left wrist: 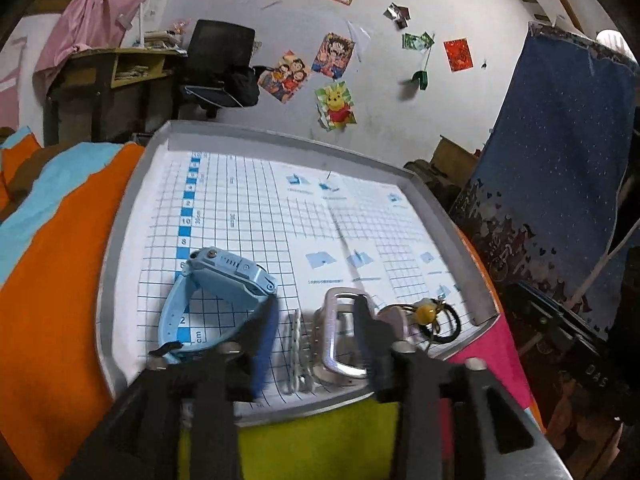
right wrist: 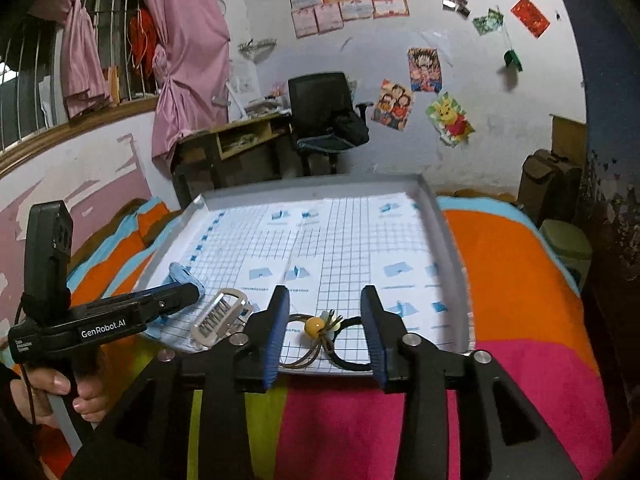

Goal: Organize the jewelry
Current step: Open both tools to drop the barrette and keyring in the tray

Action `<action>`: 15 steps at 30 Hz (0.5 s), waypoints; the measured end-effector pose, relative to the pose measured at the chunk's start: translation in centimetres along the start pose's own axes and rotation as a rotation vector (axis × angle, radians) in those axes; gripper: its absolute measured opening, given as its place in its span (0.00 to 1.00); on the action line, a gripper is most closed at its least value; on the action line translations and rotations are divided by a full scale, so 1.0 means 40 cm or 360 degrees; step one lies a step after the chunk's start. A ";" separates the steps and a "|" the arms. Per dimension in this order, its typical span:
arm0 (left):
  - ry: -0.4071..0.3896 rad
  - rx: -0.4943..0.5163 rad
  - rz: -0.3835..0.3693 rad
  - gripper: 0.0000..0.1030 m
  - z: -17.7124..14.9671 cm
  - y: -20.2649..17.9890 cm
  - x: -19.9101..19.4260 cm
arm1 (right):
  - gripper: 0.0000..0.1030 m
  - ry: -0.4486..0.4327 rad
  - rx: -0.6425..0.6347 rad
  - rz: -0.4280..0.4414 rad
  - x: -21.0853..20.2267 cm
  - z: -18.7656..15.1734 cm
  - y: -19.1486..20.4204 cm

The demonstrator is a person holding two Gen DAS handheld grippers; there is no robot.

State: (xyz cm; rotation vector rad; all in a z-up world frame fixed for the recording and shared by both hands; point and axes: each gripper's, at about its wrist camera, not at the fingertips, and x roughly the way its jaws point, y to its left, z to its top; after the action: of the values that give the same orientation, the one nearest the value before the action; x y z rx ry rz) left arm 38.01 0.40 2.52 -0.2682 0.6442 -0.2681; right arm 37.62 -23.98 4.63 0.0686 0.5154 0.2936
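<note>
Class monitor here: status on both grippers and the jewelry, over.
Left gripper open around silver hair clip. Right gripper open around hair tie. Nothing blocking.

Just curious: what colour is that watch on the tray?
Light blue watch, clearest in the left wrist view.

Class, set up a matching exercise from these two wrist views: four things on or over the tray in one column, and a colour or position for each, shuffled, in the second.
Column 1
1. watch
2. hair clip
3. hair tie
4. right claw

Column 2
A. silver, with comb teeth
B. open, a finger on each side of the hair tie
C. light blue, near the tray's left edge
D. dark loops with a yellow bead

Pairs: 1-C, 2-A, 3-D, 4-B
</note>
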 end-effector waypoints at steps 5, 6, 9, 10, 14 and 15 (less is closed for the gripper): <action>-0.0122 -0.0058 0.0015 0.73 -0.011 -0.014 -0.084 | 0.54 -0.0112 -0.0011 -0.0035 -0.105 0.010 0.005; -0.0125 -0.0066 0.0019 0.77 -0.014 -0.017 -0.098 | 0.55 -0.0127 -0.0013 -0.0041 -0.123 0.009 0.005; -0.0190 -0.0077 0.0054 0.88 -0.031 -0.028 -0.161 | 0.63 -0.0184 -0.0019 -0.0053 -0.188 0.007 0.011; -0.0221 -0.0071 0.0063 0.90 -0.039 -0.033 -0.184 | 0.68 -0.0204 -0.0016 -0.0054 -0.214 0.004 0.013; -0.0325 -0.0020 0.0108 1.00 -0.084 -0.060 -0.284 | 0.79 -0.0264 -0.0021 -0.0061 -0.297 -0.017 0.028; -0.0341 -0.0001 0.0121 1.00 -0.097 -0.066 -0.309 | 0.80 -0.0275 -0.0026 -0.0061 -0.318 -0.026 0.034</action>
State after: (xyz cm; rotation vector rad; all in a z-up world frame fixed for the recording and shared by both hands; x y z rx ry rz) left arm 25.71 1.34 7.22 -0.2683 0.4419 -0.1635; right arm 26.19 -26.44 9.97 0.0676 0.3424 0.2516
